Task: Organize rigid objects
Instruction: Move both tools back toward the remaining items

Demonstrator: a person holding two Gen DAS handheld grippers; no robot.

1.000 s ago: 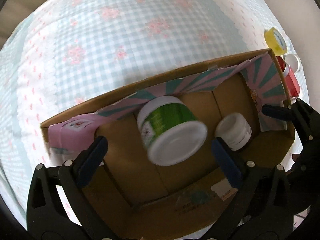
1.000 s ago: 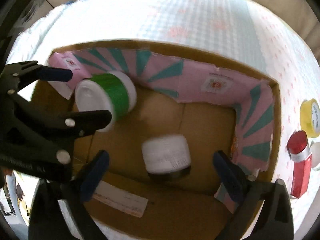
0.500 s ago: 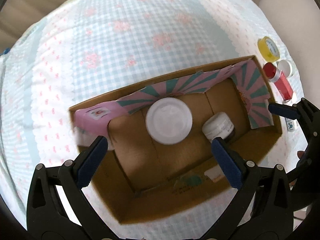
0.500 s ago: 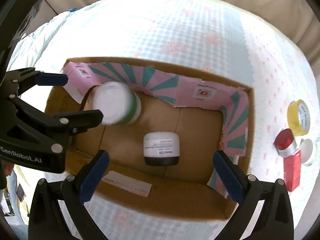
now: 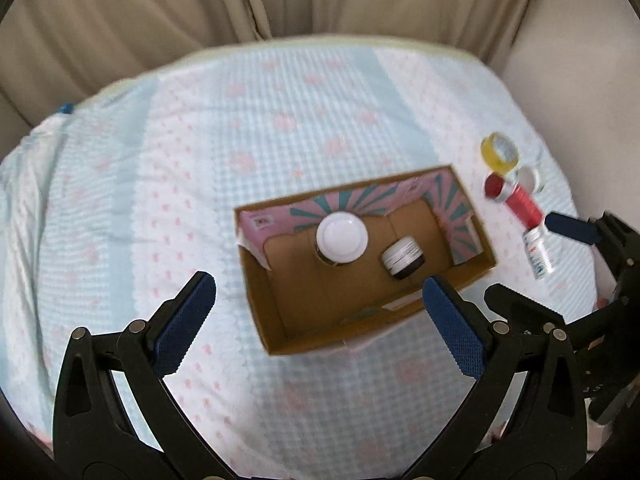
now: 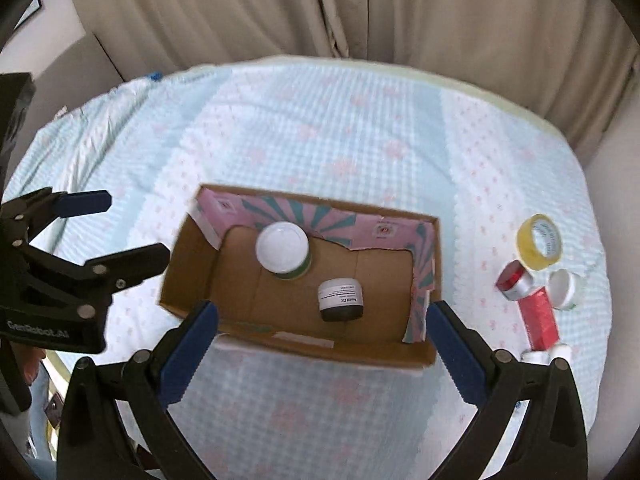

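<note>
The left gripper hangs above the bed with its jaws spread wide and nothing between them; its blue pads touch nothing. The right gripper hangs the same way, jaws wide apart and empty, its pads framing the near wall of the box from above without contact.

The open cardboard box sits on the checked bedspread, its far and right inner walls lined with pink and teal paper. Inside stands a green tub with a white lid, upright, near the far wall. Just beside it, nearer the front, stands a small dark jar with a white label, apart from the tub.

To the right of the box, on the bedspread, lie a yellow tape roll, a red bottle on its side, a small white cup touching the bottle, and a small white bottle at the red bottle's near end.

In the right wrist view the left gripper shows at the left edge, open. Beige curtains hang behind the bed.
</note>
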